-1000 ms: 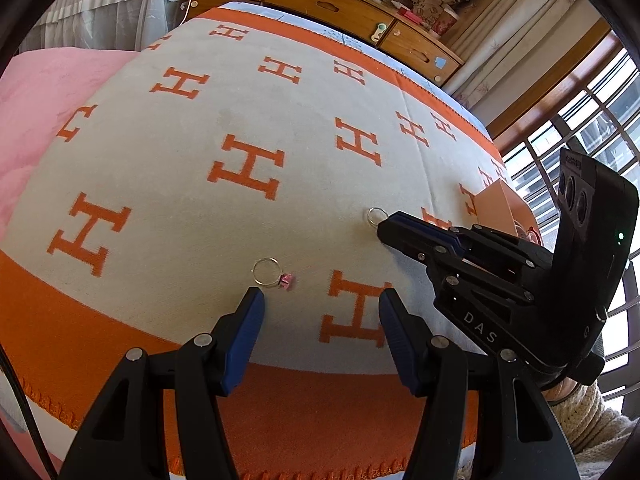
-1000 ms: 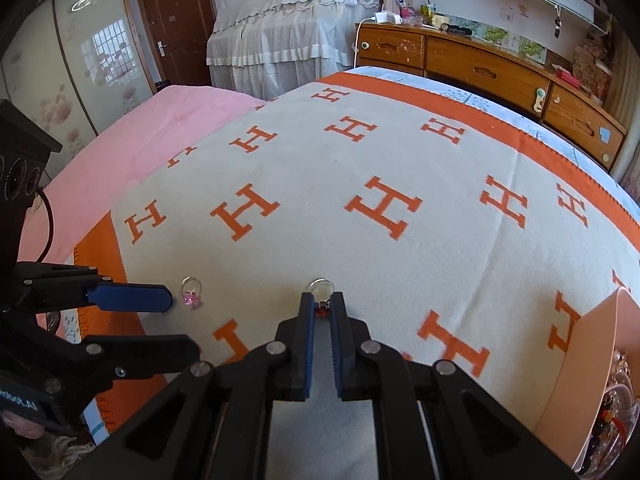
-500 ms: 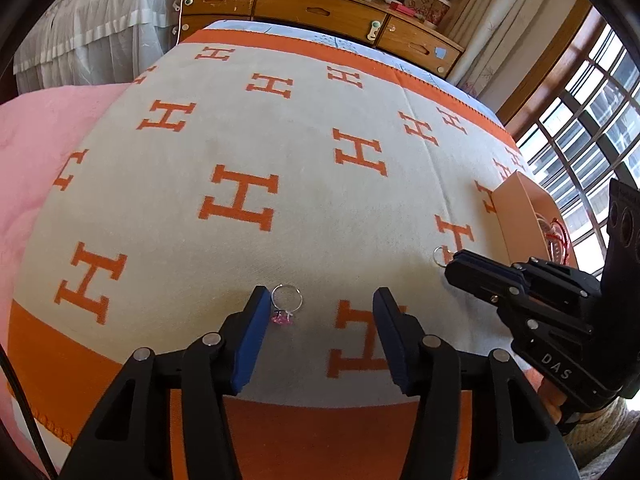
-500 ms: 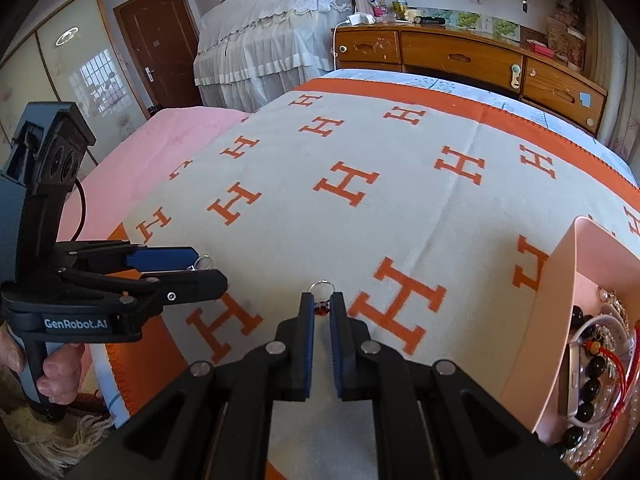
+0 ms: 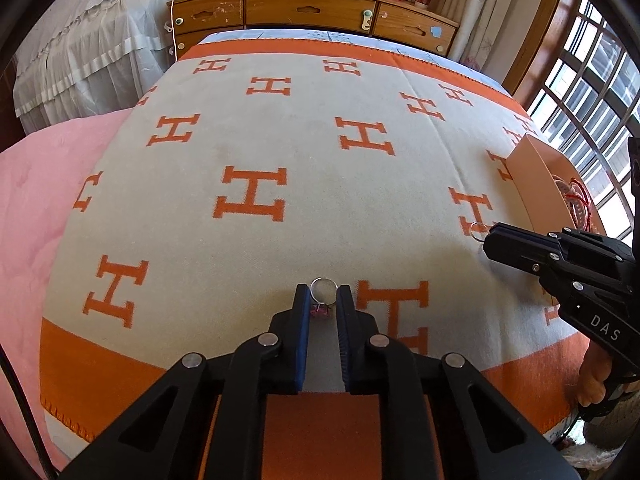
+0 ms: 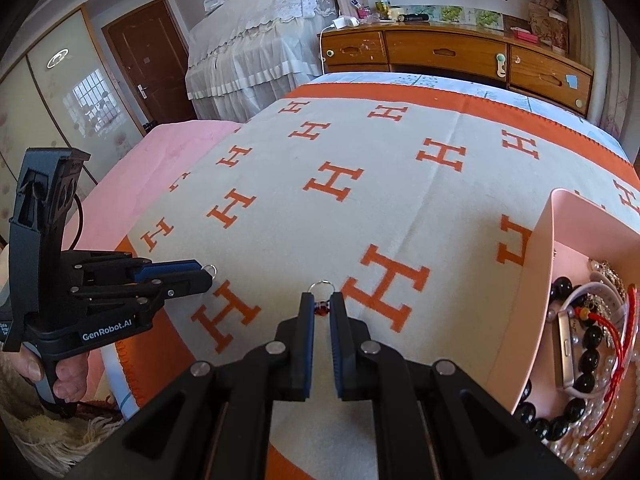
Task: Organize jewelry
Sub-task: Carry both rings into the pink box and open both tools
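Note:
My left gripper (image 5: 323,300) is shut on a silver ring with a pink stone (image 5: 322,292), held just above the blanket; the ring pokes out of its tip in the right wrist view (image 6: 209,268). My right gripper (image 6: 321,304) is shut on a silver ring with a dark red stone (image 6: 322,293); its loop shows at the tip in the left wrist view (image 5: 477,227). A pink jewelry box (image 6: 532,280) stands to the right, holding a black bead bracelet (image 6: 588,360), pearls, a red cord and a watch.
A cream blanket with orange H marks (image 5: 280,152) covers the bed, with an orange border at the near edge. A pink cover (image 5: 36,200) lies at the left. A wooden dresser (image 5: 312,8) stands beyond the bed. A window is on the right.
My left gripper has closed on the pink-stone ring, which lay on the blanket between open fingers before. My right gripper has carried its ring rightward, closer to the pink box.

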Demonstrator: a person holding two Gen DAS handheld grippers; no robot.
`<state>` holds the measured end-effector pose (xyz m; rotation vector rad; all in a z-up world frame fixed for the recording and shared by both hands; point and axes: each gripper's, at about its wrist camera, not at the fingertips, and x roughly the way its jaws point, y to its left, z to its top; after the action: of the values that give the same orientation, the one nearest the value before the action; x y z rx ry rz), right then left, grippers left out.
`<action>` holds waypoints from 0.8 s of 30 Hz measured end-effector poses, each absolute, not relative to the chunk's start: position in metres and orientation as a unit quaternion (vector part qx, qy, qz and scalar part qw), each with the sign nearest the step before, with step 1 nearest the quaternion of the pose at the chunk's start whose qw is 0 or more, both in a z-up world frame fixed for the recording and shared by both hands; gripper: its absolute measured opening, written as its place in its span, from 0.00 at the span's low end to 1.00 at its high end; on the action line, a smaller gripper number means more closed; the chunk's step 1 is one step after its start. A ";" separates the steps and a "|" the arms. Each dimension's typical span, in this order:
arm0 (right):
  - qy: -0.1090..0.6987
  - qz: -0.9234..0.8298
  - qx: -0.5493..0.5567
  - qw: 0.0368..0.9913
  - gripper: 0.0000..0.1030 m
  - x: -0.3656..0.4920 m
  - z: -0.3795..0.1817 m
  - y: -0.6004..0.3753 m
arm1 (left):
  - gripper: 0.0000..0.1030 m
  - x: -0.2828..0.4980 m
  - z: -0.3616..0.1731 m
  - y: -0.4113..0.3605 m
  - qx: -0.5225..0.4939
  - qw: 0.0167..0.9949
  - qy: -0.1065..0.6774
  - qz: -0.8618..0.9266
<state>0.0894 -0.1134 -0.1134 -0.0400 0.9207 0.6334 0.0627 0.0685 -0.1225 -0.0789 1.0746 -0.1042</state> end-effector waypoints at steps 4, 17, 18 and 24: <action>0.431 0.299 -0.018 0.851 0.07 0.085 -0.108 -0.114 | 0.06 0.060 -0.122 0.067 -0.046 0.856 0.512 -0.061; 0.401 0.294 -0.012 0.868 0.07 0.061 -0.084 -0.122 | 0.06 0.040 -0.107 0.070 -0.071 0.868 0.483 -0.085; 0.399 0.292 -0.012 0.869 0.07 0.059 -0.083 -0.123 | 0.06 0.038 -0.105 0.072 -0.075 0.870 0.479 -0.087; 0.383 0.291 -0.008 0.877 0.07 0.047 -0.074 -0.127 | 0.06 0.020 -0.088 0.078 -0.088 0.885 0.445 -0.108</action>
<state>0.0474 -0.1269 -0.0735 -0.0165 0.7993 0.6081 0.0198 0.0784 -0.0882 -0.1827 0.9251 -0.2239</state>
